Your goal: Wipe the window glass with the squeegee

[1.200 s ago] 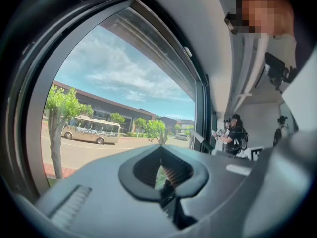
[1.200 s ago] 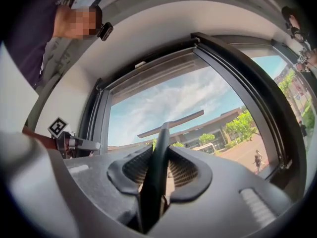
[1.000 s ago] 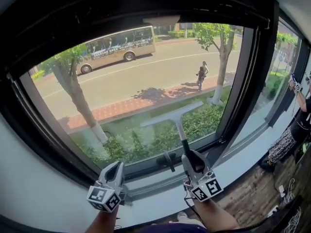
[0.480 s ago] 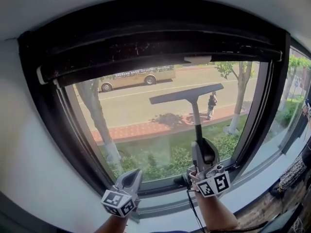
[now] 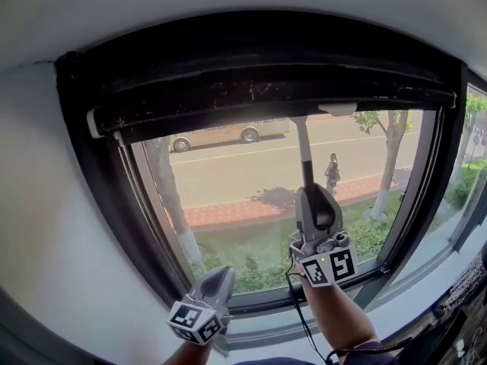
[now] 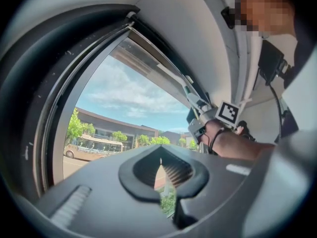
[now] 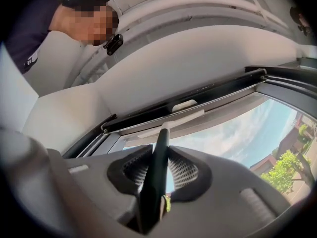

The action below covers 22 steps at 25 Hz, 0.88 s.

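The squeegee's dark handle [image 5: 304, 154] rises up the window glass [image 5: 243, 173] from my right gripper [image 5: 313, 192], which is shut on it. Its blade is hidden against the black top frame in the head view. In the right gripper view the handle [image 7: 157, 167] runs between the jaws of the right gripper [image 7: 158, 152], and the pale blade [image 7: 173, 121] lies across the top edge of the glass [image 7: 237, 133]. My left gripper [image 5: 222, 271] hangs low by the bottom frame, shut and holding nothing. The left gripper [image 6: 159, 155] points at the glass [image 6: 114, 103].
A thick black frame [image 5: 266, 74] bounds the pane, with a pale sill [image 5: 259, 314] below and white wall [image 5: 46, 204] to the left. Another pane [image 5: 464, 166] adjoins on the right. A cable [image 5: 297, 310] hangs from the right gripper. A street, a bus and trees lie outside.
My right gripper has carried the squeegee from low on the pane up to the top frame. The head view has tilted upward. The left gripper stays low.
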Each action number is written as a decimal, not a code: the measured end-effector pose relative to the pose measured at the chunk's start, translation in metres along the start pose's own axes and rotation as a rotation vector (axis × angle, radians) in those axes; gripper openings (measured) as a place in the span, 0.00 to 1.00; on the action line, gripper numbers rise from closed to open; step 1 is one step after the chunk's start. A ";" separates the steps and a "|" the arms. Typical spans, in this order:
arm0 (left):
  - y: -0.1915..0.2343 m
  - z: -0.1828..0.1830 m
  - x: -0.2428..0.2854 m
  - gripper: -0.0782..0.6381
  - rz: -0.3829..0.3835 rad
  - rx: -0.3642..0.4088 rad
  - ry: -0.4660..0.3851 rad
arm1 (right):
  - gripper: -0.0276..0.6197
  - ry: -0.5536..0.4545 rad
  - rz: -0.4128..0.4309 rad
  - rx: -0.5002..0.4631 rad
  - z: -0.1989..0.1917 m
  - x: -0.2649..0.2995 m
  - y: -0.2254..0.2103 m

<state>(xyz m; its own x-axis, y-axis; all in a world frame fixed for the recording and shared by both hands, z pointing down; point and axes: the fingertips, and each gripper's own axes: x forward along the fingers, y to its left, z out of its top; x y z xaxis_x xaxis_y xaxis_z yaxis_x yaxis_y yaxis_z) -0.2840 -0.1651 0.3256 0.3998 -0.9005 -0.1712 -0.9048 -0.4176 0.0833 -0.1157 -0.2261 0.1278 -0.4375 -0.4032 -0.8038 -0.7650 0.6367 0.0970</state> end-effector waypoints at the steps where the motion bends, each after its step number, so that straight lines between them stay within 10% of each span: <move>1: 0.001 0.002 -0.002 0.11 0.005 -0.001 -0.006 | 0.20 -0.007 0.003 -0.005 0.001 0.007 0.002; 22: 0.031 0.022 -0.036 0.11 0.117 0.059 -0.013 | 0.20 -0.039 -0.028 0.039 0.003 0.062 0.018</move>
<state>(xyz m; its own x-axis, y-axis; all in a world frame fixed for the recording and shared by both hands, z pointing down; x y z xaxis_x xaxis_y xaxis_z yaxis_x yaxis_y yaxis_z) -0.3293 -0.1432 0.3131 0.2897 -0.9407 -0.1767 -0.9522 -0.3019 0.0460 -0.1549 -0.2375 0.0781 -0.3970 -0.3958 -0.8281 -0.7573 0.6510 0.0518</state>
